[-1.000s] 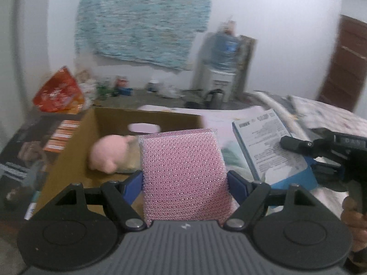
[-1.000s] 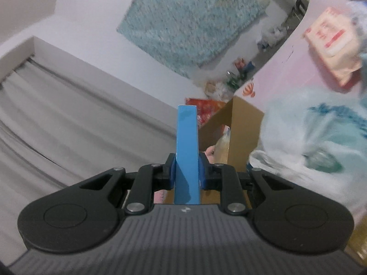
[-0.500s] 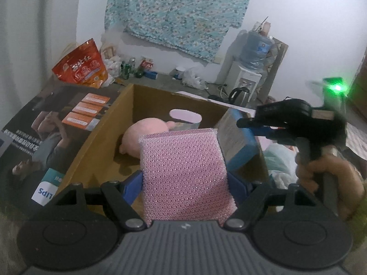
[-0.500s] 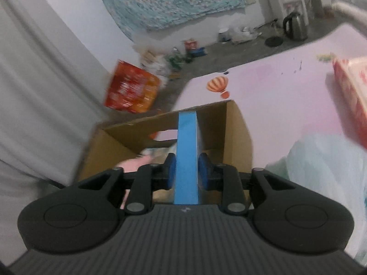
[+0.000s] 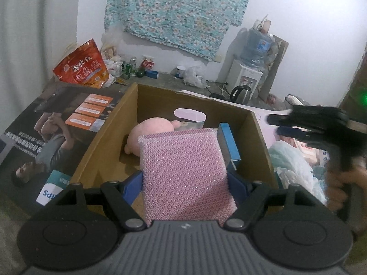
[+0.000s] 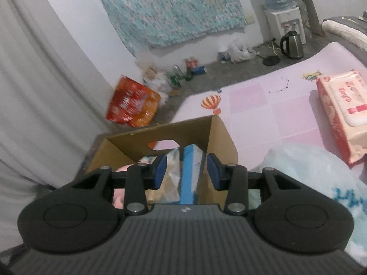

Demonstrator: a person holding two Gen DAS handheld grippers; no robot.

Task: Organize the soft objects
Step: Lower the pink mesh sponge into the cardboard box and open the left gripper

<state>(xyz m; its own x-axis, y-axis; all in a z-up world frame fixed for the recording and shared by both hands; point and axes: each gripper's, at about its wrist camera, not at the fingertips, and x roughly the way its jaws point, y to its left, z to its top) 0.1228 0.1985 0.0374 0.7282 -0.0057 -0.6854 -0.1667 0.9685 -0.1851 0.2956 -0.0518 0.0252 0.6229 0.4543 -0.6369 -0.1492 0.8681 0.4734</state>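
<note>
A pink mesh sponge (image 5: 183, 160) sits between the blue fingers of my left gripper (image 5: 185, 183), which is shut on it above the near end of an open cardboard box (image 5: 128, 105). Inside the box lie a pink plush toy (image 5: 151, 133) and a blue pack (image 5: 229, 144) standing on edge by the right wall. In the right wrist view the right gripper (image 6: 186, 171) hangs over the box (image 6: 220, 137) with its jaws opening. The blue pack (image 6: 191, 153) stands between the pads, touching neither. From the left wrist the right gripper (image 5: 275, 125) shows as a black blur at the right.
A wet-wipes pack (image 6: 341, 112) lies on the pink mat (image 6: 263, 100) right of the box. A pale blue plastic bag (image 6: 309, 167) lies beside the box's right wall. A flat printed carton (image 5: 57, 126) lies left of the box, with a red snack bag (image 5: 80, 68) behind it.
My right gripper swung over the box with the blue pack and let it go; the pack now stands inside. My left gripper moved over the box with the sponge, then held still.
</note>
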